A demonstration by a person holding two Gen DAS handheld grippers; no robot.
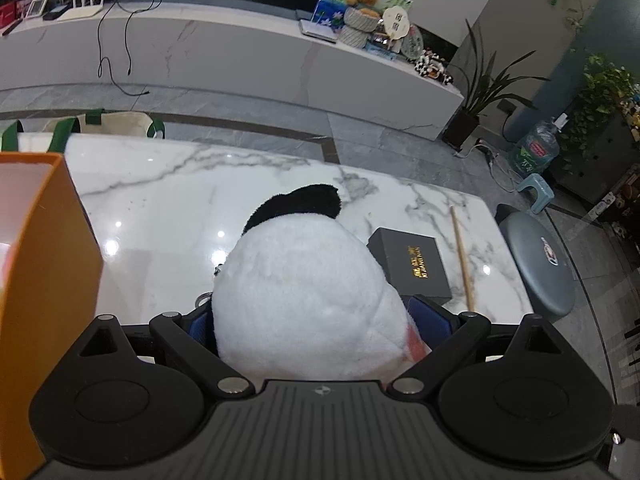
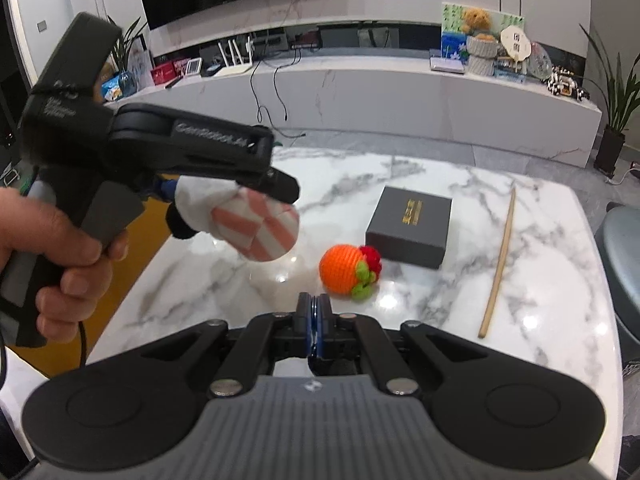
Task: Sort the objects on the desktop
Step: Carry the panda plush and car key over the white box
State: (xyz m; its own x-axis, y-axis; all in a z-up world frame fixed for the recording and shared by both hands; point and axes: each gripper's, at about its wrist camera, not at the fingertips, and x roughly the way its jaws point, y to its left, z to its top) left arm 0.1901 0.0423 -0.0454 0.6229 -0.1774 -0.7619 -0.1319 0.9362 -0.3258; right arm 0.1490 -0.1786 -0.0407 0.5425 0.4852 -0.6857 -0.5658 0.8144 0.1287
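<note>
My left gripper (image 1: 312, 314) is shut on a white plush toy (image 1: 304, 280) with a black end, lifted off the marble table (image 1: 160, 208). In the right wrist view a hand (image 2: 60, 248) holds that gripper at the left, and the plush toy (image 2: 256, 224) shows a pink-and-white striped face. My right gripper (image 2: 314, 312) is shut with nothing between its fingers. Just beyond it, an orange crocheted ball (image 2: 346, 272) with red and green trim lies on the table (image 2: 540, 280).
A tall orange box (image 1: 44, 260) stands close on the left. A dark grey gift box (image 2: 408, 226) sits past the ball, and a wooden stick (image 2: 498, 268) lies to its right. A grey round stool (image 1: 540, 264) stands off the table's right edge.
</note>
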